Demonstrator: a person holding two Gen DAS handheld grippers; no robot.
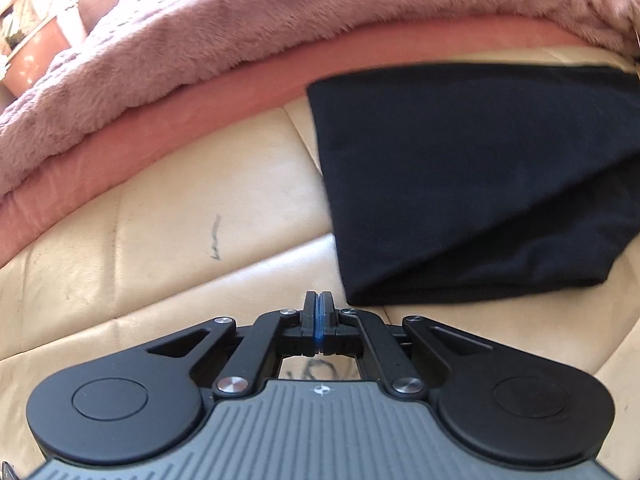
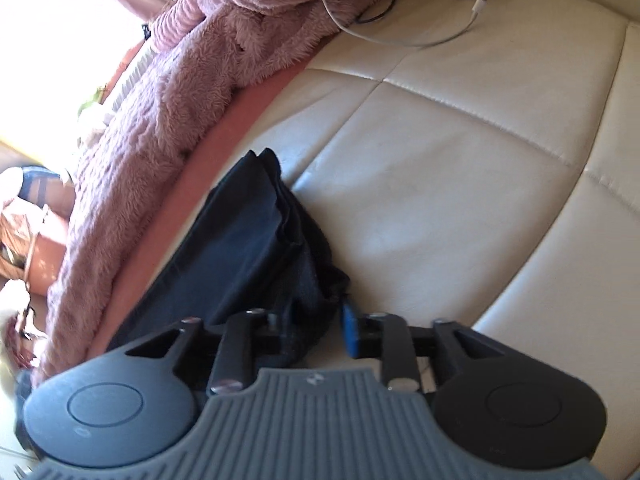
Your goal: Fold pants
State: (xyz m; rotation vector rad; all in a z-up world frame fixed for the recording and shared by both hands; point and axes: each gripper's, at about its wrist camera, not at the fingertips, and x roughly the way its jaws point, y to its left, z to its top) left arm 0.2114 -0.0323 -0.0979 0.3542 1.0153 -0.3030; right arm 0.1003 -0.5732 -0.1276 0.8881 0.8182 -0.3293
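Observation:
The black pants point(image 1: 472, 184) lie folded flat on a cream leather cushion point(image 1: 192, 216), ahead and to the right of my left gripper point(image 1: 319, 300). The left gripper is shut, empty, with its tips just short of the pants' near-left corner. In the right wrist view the pants point(image 2: 248, 248) are a bunched pile. My right gripper point(image 2: 316, 320) has fabric lying between its spread fingers; the blue pad of one finger point(image 2: 350, 330) shows, the other is hidden by cloth.
A fluffy pink blanket point(image 1: 240, 32) over a pink sheet runs along the far side of the cushion. It also shows in the right wrist view point(image 2: 192, 80). White and black cables point(image 2: 440, 20) lie on the cushion point(image 2: 460, 184) at the far right.

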